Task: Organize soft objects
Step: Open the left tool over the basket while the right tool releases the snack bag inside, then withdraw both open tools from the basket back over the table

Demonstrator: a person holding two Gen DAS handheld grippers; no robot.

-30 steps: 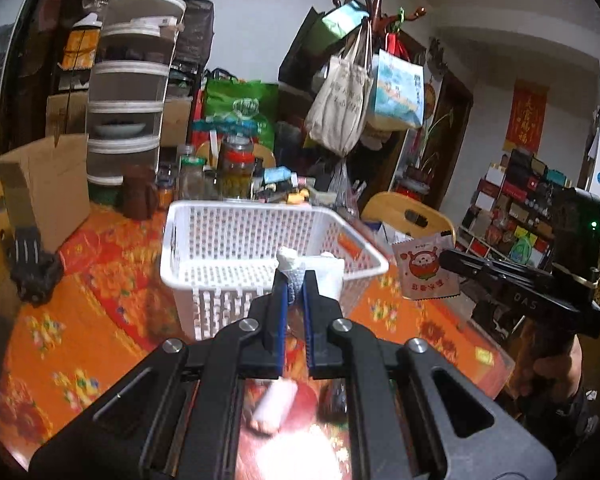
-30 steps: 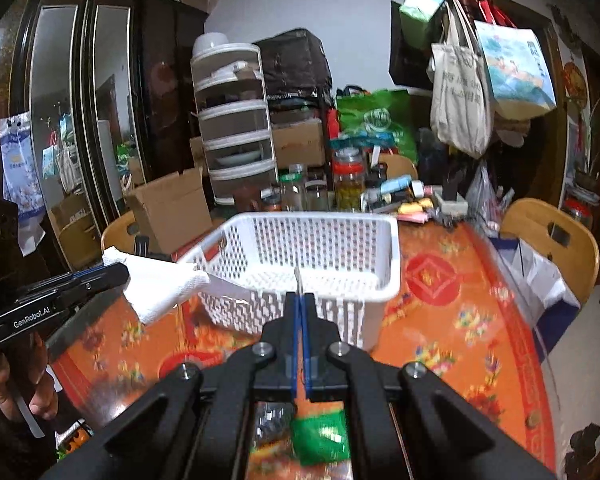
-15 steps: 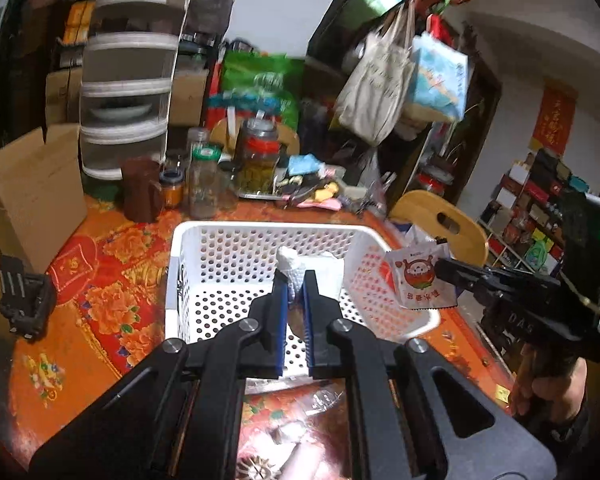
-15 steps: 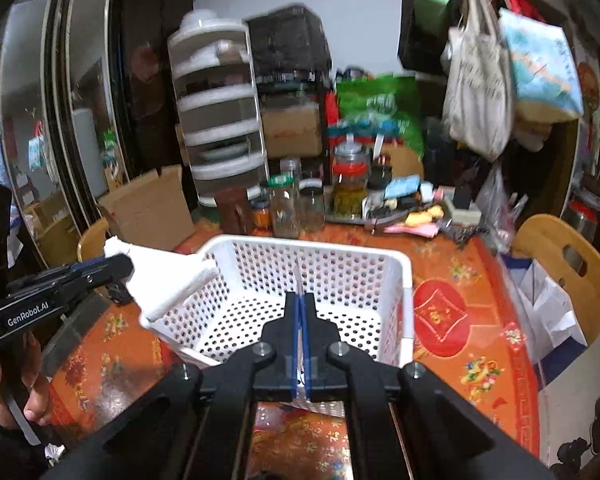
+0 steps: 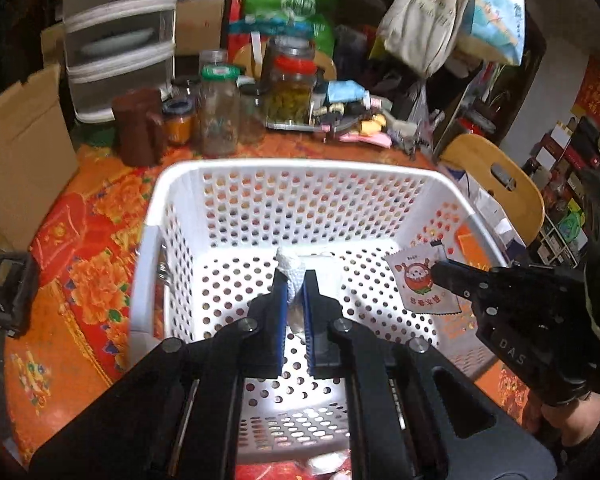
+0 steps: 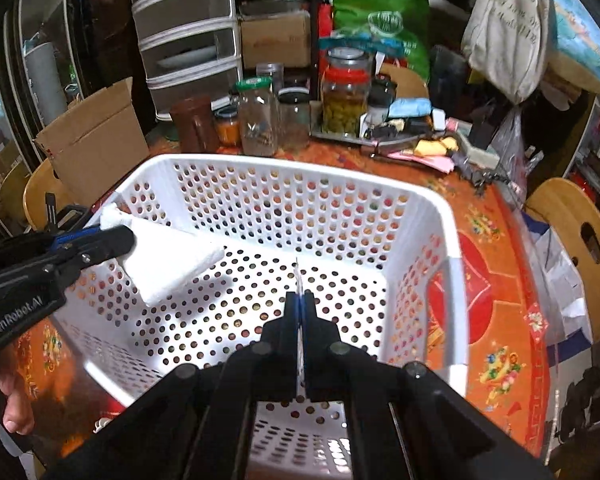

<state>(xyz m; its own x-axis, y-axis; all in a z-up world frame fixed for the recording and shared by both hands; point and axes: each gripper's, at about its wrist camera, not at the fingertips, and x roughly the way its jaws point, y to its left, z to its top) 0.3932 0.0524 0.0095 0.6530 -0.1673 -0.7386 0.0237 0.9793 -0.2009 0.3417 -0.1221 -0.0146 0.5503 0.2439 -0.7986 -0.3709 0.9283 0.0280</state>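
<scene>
Left wrist view looks down on a tabletop (image 5: 80, 248) covered with an orange and red flowered cloth, crowded at its far side with glass jars (image 5: 220, 116), a brown canister (image 5: 140, 128) and a tray of small clutter. Behind these stand a grey drawer tower (image 5: 120, 36), a green bag (image 5: 288, 4) and hanging tote bags (image 5: 424, 12); a cardboard box (image 5: 20, 160) sits at the left and a yellow wooden chair (image 5: 496, 192) at the right.

A white perforated basket (image 5: 300, 168) fills the middle of the tabletop. The left gripper (image 5: 295, 280) hangs over its inside, fingers clenched on a white towel roll (image 5: 290, 266) whose knobbly end pokes up just past the fingertips. In the right wrist view the same roll (image 6: 168, 260) juts from those fingers over the basket's left wall, tilted down toward the floor of the basket.

The right gripper (image 6: 300, 300) is also above the basket interior, fingers pressed together on a thin snack packet (image 5: 424, 280), seen edge-on between them (image 6: 299, 280). From the left wrist view the packet, printed with a red cartoon figure, hangs beyond those fingertips, just inside the basket's right wall.
</scene>
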